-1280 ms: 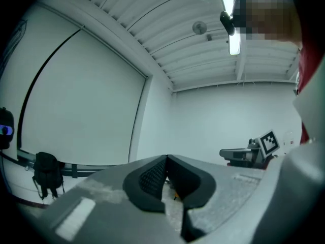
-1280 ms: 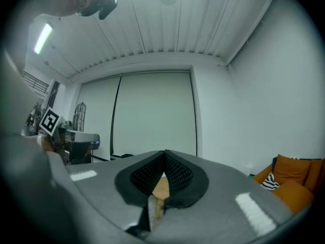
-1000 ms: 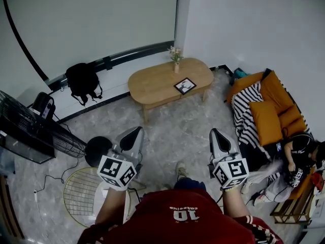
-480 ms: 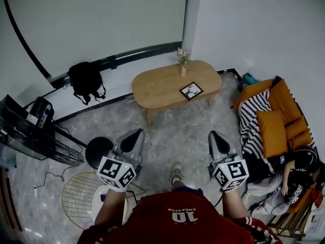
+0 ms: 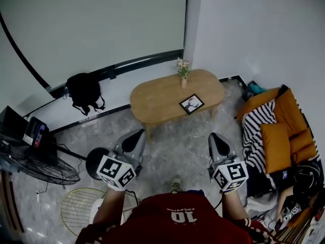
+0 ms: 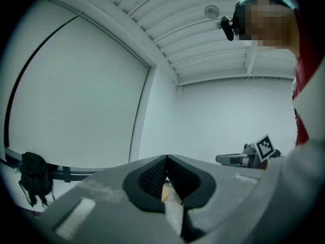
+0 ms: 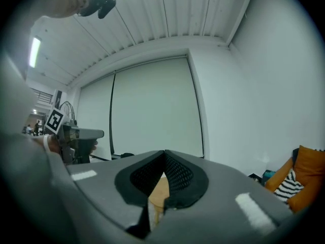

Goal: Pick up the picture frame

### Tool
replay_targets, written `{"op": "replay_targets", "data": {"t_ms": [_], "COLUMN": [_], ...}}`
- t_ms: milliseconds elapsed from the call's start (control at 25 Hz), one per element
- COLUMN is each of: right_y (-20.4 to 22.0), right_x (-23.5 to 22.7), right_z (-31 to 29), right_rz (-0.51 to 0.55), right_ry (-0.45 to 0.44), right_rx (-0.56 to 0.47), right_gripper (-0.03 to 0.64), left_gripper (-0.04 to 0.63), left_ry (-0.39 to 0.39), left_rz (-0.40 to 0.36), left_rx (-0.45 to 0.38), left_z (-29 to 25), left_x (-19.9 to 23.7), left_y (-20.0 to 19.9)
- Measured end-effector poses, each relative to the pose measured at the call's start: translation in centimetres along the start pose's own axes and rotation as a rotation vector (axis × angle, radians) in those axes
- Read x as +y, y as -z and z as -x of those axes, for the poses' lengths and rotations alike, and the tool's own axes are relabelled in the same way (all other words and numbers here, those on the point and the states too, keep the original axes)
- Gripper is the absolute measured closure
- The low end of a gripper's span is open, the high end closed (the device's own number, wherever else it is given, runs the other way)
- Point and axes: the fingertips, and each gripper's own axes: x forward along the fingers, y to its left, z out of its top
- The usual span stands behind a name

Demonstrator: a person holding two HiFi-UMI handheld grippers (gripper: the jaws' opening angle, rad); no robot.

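Red fabric of the person's shirt (image 5: 177,218) fills the near edge of the head view. Ahead of it, the left gripper (image 5: 136,133) and right gripper (image 5: 215,135) point level toward 12 o'clock, well apart. Each has its jaws pressed together with nothing between them. A gold wire stand (image 5: 76,203) sits on the grey floor (image 5: 175,139) at 8 o'clock, with a fan (image 5: 43,168) at 9 o'clock. Farther out, the oval wooden worktop (image 5: 155,98) carries the picture frame (image 5: 192,104). It lies flat on the worktop's right half, at 11 o'clock from the right gripper and untouched. A vase of flowers (image 5: 183,76) stands beyond it at 12 o'clock. An orange sofa (image 5: 287,131) sits at 3 o'clock, and a black backpack (image 5: 84,90) leans on the wall at 10 o'clock.
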Motion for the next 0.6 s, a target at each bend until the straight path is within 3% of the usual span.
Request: {"op": "replay_targets", "data": {"t_ms": [360, 600], "right_y": [-0.8, -0.5], "right_x": [-7.1, -8.2], "right_z": [-3.9, -5.8], "right_rz": [-0.038, -0.057], "right_ry": [-0.022, -0.038], "right_rx": [-0.048, -0.042], "right_gripper": [0.627, 0.627], "left_gripper": [0.594, 0.594], "left_ry": [-0.038, -0.048], "left_rz": [-0.051, -0.073], "left_rx": [0.011, 0.030], "left_z": [-6.8, -8.2], "left_x": [0.8, 1.4], "left_y": [-1.5, -1.6]}}
